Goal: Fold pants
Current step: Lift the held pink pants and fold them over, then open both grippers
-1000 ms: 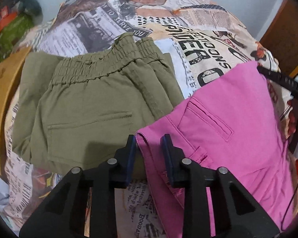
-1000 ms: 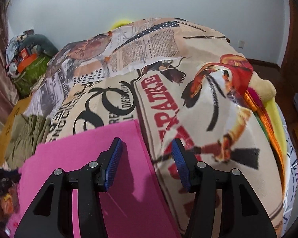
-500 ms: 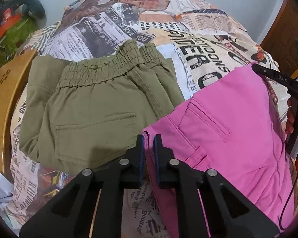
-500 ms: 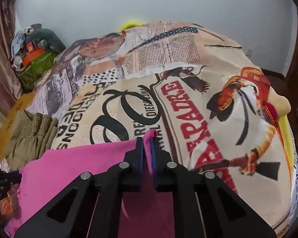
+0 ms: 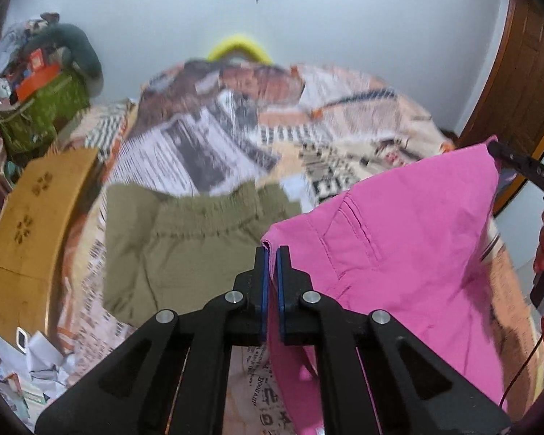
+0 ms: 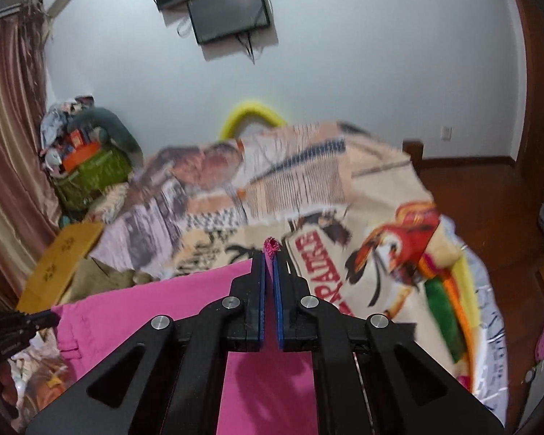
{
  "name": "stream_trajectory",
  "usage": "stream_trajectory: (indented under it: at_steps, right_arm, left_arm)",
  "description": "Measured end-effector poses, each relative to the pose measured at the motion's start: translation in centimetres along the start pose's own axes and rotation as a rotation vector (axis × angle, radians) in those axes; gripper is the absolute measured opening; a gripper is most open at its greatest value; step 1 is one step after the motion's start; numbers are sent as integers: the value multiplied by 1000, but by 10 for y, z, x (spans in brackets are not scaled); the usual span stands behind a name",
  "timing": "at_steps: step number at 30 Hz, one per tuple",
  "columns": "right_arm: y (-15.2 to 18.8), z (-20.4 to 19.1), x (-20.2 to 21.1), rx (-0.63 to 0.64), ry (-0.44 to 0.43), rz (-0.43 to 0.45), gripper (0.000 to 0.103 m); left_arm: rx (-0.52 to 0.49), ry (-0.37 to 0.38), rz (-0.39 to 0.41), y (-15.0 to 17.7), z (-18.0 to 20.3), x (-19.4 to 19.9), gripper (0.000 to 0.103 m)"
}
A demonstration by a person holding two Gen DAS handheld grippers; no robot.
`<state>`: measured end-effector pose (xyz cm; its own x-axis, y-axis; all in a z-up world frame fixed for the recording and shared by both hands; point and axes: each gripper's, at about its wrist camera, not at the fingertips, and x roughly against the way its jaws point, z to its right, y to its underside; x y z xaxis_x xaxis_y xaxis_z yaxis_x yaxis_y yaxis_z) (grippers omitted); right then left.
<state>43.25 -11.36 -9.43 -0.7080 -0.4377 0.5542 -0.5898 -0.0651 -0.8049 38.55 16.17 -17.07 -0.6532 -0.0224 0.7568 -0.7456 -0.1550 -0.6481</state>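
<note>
Pink pants (image 5: 409,239) hang stretched between my two grippers above the bed. My left gripper (image 5: 271,253) is shut on the waistband corner near a back pocket. My right gripper (image 6: 270,253) is shut on the other corner, and a pinch of pink cloth sticks out past its tips. The pink pants also show in the right wrist view (image 6: 156,311), sagging to the left. The right gripper appears at the right edge of the left wrist view (image 5: 497,150).
Olive green pants (image 5: 185,250) lie folded on the bed beside the pink ones. The bed has a newspaper-print cover (image 5: 235,145). A yellow wooden board (image 5: 29,224) stands at its left side. A cluttered green bag (image 6: 90,170) sits by the curtain.
Both grippers closed on the pink pants' waistband corners, then lifted them off the bed. Both views have tilted up toward the wall.
</note>
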Motion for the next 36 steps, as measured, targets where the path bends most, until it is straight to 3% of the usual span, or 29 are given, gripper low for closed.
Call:
stream_trajectory:
  at_steps: [8,18,27,36]
  right_arm:
    - [4,-11,69,19,-26,48,3]
    - [58,-19,133,74,-11,0,3]
    - [115,-2,158,18,9,-92,3]
    - [183,14,152,-5,46,-268,4]
  left_arm:
    - [-28,21,63,2,16,59,3]
    - [-109,37,38,59,37,100,3]
    - [-126,74,-25,116,42,116,3]
    - [-150,74,-154,175,45,96,3]
